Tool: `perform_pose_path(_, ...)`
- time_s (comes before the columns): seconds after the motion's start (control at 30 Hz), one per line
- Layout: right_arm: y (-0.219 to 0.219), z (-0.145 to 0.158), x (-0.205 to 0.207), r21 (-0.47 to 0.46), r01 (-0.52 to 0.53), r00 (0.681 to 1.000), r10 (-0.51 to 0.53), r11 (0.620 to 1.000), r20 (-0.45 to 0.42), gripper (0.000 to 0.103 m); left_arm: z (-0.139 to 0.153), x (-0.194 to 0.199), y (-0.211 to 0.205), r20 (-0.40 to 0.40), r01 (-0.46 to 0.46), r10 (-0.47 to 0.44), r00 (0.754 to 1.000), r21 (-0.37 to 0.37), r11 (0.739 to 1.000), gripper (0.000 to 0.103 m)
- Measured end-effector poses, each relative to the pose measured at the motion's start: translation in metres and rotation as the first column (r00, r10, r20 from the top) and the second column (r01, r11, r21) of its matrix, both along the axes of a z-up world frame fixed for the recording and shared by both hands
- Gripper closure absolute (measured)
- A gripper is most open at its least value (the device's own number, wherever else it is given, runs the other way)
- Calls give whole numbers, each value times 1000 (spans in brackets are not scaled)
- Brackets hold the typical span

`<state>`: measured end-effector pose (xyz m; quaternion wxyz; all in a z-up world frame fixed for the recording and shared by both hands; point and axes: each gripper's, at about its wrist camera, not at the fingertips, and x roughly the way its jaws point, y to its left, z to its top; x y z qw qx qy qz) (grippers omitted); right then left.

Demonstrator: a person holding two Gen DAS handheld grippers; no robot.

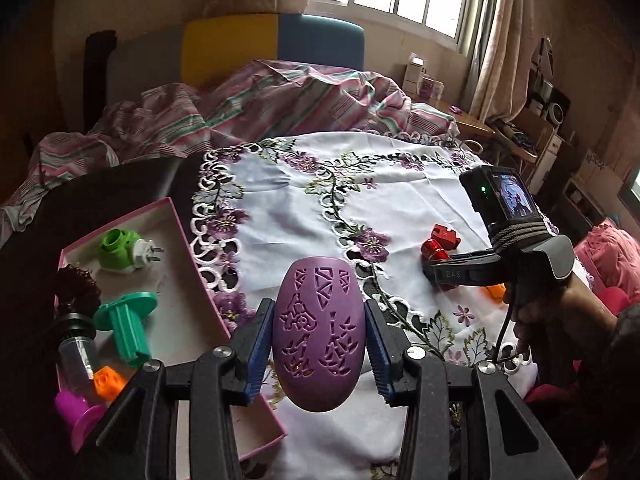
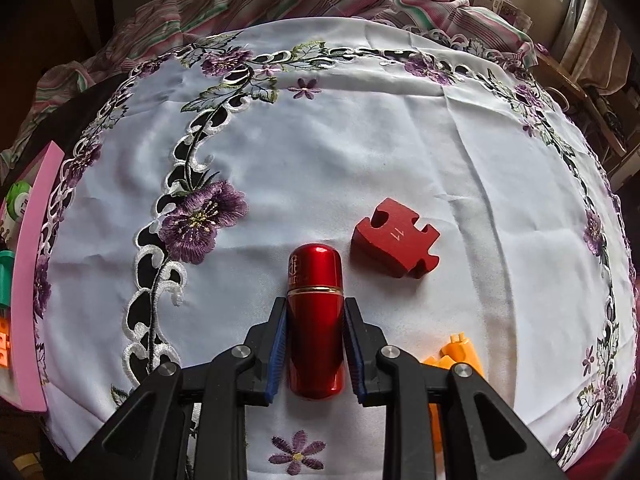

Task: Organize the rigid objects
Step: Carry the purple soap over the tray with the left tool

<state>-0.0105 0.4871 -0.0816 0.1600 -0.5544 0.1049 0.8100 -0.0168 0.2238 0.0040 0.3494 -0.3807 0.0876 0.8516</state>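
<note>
My left gripper [image 1: 318,316] is shut on a purple egg-shaped case with cut-out patterns [image 1: 319,334], held above the cloth just right of the pink box [image 1: 200,276]. My right gripper [image 2: 315,312] has its blue pads on both sides of a red metal capsule [image 2: 316,320] that lies on the white embroidered cloth [image 2: 340,152]. The right gripper also shows in the left wrist view [image 1: 436,268]. A red puzzle-shaped block marked 11 [image 2: 394,238] lies just right of the capsule. An orange plastic piece [image 2: 456,354] lies near the right finger.
The pink box holds a green plug-in piece [image 1: 128,248], a teal spool [image 1: 128,326], a clear vial [image 1: 76,354], an orange block [image 1: 108,384] and a magenta piece [image 1: 78,412]. A striped blanket [image 1: 280,96] lies beyond the cloth. A cluttered desk [image 1: 520,140] stands at the far right.
</note>
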Motion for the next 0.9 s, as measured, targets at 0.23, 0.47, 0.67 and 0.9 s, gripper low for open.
perform_pose_path(0.23, -5, 0, 0, 36, -22, 1000, 22, 999, 2, 77, -4, -9, -18, 31, -45, 45, 999, 13, 999, 59)
perform_pose_path(0.47, -7, 0, 0, 51, -29, 1000, 29, 998, 2, 77, -11, -16, -31, 62, -75, 75, 995, 12, 997, 59)
perform_pose_path(0.67, -10, 0, 0, 69, -39, 999, 39, 997, 4, 77, -21, -25, -59, 130, -128, 122, 984, 32, 991, 59)
perform_pose_path(0.9, -13, 0, -1, 84, -46, 999, 46, 995, 8, 77, -25, -37, -119, 217, -223, 198, 956, 98, 970, 59)
